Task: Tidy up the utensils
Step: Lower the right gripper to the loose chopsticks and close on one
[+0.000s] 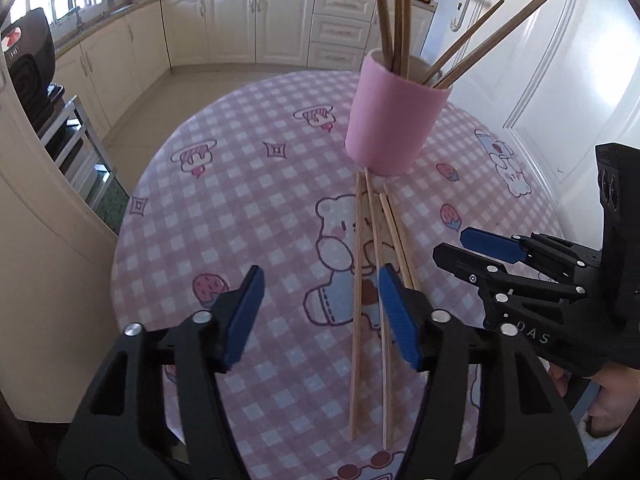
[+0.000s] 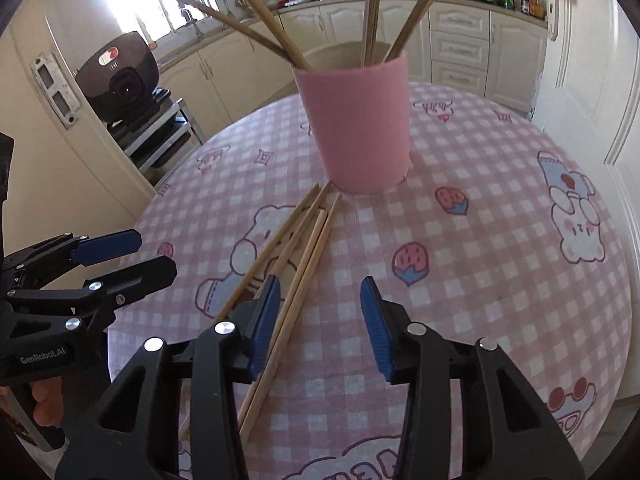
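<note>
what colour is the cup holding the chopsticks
Pink cup, clearest in the right wrist view.

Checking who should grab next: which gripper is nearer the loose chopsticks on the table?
Too close to call: the left gripper and the right gripper both straddle the loose chopsticks, jaws open.

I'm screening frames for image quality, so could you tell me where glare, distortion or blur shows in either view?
Right wrist view: the window is blown out at upper left. Both views: fisheye bending curves the table edge and darkens the corners. Left wrist view: evenly lit, chopsticks sharp, no obvious motion blur.
</note>
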`<state>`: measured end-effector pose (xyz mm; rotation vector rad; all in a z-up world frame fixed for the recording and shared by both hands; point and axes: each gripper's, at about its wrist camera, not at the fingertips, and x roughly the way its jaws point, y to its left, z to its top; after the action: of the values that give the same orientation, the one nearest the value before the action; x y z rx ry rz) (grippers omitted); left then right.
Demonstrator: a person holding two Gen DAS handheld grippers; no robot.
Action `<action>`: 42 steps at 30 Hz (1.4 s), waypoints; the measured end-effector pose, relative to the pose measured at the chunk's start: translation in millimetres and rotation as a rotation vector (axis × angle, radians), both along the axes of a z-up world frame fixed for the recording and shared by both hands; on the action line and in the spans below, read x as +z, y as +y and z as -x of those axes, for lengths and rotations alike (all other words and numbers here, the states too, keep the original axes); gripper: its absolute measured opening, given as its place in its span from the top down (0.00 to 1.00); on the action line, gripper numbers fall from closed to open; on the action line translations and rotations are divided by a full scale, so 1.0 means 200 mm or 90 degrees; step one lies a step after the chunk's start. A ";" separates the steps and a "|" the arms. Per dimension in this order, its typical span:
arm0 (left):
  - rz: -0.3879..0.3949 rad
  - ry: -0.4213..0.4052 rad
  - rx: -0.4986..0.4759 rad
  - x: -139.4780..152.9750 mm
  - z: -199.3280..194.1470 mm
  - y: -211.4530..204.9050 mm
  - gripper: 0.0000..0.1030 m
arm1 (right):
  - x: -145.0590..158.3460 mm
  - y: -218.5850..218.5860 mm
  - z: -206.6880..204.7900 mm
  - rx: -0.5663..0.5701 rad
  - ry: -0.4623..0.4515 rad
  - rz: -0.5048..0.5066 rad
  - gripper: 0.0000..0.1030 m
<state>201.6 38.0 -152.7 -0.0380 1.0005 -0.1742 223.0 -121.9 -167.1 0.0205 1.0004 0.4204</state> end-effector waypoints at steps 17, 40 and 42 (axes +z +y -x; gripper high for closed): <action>-0.041 0.056 -0.013 -0.23 -0.11 -0.08 0.60 | -0.08 0.12 -0.06 0.036 0.004 0.070 0.79; -0.083 0.057 -0.006 -0.26 -0.33 -0.15 0.60 | -0.09 0.00 -0.20 0.004 0.065 -0.021 0.84; -0.085 0.058 -0.007 -0.27 -0.34 -0.15 0.60 | -0.08 0.02 -0.20 0.005 0.068 -0.018 0.84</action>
<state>269.5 8.9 -206.0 0.0818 1.1017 -0.1157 262.9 -117.3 -183.5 0.0649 1.0998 0.4435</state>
